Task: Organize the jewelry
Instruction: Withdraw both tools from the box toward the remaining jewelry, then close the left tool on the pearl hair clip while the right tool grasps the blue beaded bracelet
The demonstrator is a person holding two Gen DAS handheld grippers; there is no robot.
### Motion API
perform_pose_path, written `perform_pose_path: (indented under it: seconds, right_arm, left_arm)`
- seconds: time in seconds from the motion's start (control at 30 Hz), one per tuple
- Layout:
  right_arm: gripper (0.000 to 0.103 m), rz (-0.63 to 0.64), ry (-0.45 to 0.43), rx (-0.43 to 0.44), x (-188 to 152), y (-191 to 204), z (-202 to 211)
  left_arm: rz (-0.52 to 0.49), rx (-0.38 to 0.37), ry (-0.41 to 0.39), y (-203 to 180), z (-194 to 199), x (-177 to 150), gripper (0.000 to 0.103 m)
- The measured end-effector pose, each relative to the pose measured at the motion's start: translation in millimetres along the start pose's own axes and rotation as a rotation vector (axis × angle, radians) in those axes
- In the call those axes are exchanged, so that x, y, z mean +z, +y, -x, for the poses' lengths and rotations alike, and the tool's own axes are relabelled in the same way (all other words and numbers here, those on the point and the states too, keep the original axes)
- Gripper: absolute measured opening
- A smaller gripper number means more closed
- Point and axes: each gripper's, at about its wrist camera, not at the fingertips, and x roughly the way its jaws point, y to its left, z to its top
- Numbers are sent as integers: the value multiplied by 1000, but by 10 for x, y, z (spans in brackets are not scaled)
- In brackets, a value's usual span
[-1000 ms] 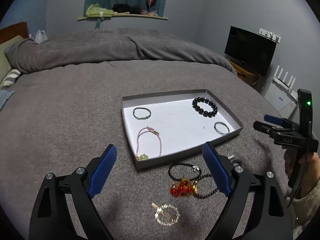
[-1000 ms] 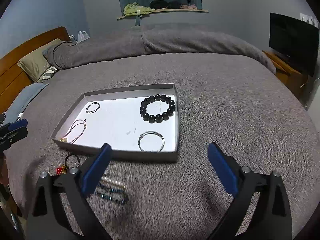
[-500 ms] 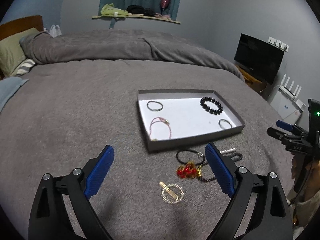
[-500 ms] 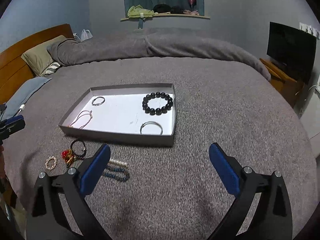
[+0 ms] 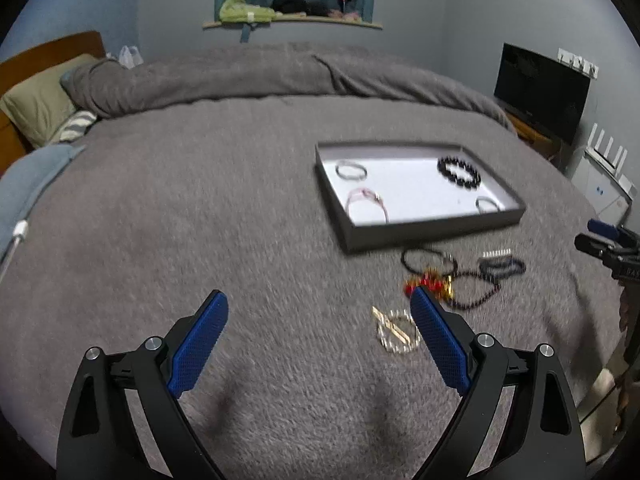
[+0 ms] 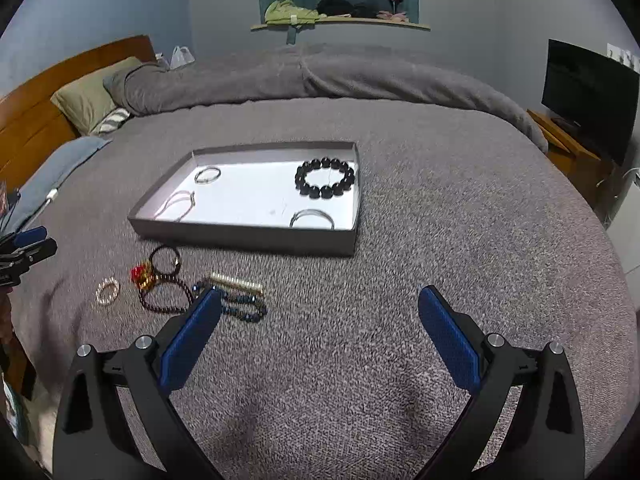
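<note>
Hovering spread and empty above the bed (image 6: 440,200), the left gripper (image 5: 318,308) and right gripper (image 6: 320,304) are between picks; next, judging by the loose bracelets (image 6: 168,280) beside the tray (image 6: 248,236), one must descend onto a piece.

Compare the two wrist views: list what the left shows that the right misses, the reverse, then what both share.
Left only: the white router at the right edge. Right only: nothing of the task; it simply shows the wooden headboard more fully. Both: the tray holding four bracelets, including the black bead bracelet, the loose jewelry on the bedspread such as the gold ring bracelet, and each gripper's open, empty jaws.
</note>
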Motion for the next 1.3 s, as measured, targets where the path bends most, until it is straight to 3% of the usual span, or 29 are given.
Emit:
perform_pose_path:
  seconds: [0.33, 0.53, 0.93, 1.07, 1.2, 1.3]
  right_arm:
    - [97, 40, 42, 35, -143, 181, -130]
    - [97, 71, 51, 38, -214, 242, -202]
    - [97, 38, 81, 62, -275, 243, -404]
    - [97, 16, 76, 60, -258, 232, -452]
    - [96, 2, 71, 57, -218, 228, -513]
    - [88, 5, 82, 88, -196, 276, -555]
  left_arm:
    - [-40, -61, 95, -385, -406, -267, 92]
    - [-101, -33, 87, -534, -478, -345, 92]
    - [-73, -64, 91, -496, -541, -392, 88]
    - [-80, -67, 89, -517, -556, -404, 81]
    - [-83, -88, 85, -533, -548, -393, 62]
    - [-106, -85, 76, -567, -545, -392, 54]
